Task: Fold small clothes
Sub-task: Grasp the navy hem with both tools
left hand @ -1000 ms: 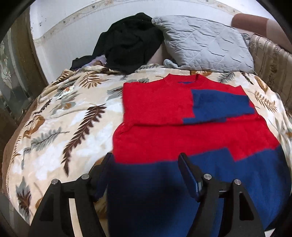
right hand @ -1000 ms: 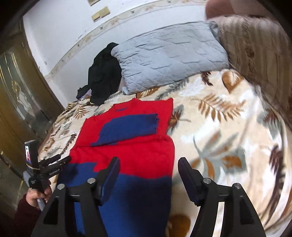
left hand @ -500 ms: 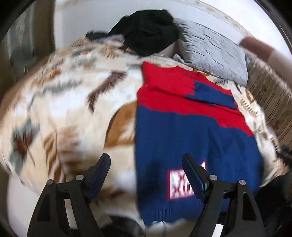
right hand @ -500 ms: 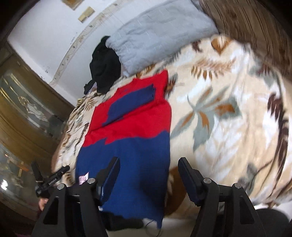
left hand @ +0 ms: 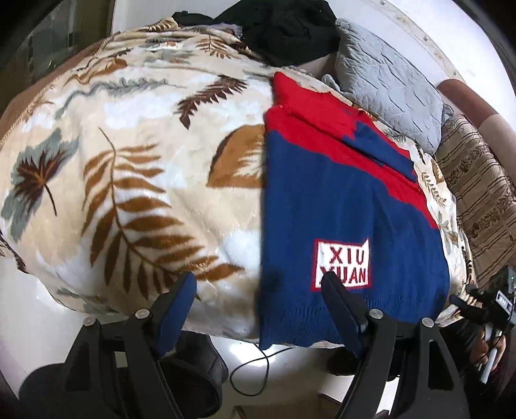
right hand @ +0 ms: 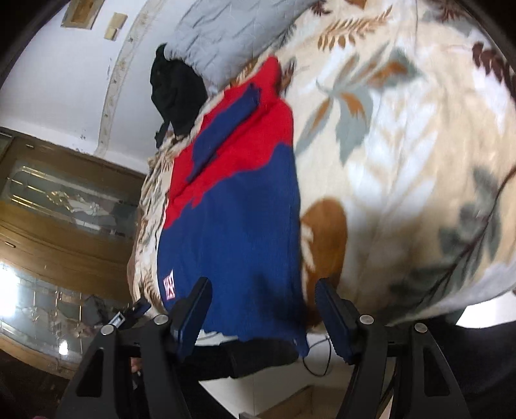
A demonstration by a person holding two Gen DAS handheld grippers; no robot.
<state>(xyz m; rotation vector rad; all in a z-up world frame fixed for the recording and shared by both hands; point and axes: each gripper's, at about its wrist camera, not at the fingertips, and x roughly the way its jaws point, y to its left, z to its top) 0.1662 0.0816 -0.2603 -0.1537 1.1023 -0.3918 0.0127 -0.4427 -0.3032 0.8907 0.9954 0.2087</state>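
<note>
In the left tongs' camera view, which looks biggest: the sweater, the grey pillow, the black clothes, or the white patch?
Largest to smallest:
1. sweater
2. grey pillow
3. black clothes, though farther off, so unsure
4. white patch

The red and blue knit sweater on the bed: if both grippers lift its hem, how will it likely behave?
The red and blue knit sweater is probably floppy: it lies flat, and its hem droops over the edge of the leaf-print blanket. The thick knit suggests some weight, so the middle would likely sag. The folded-in blue sleeve lies loose and may slide off.
</note>
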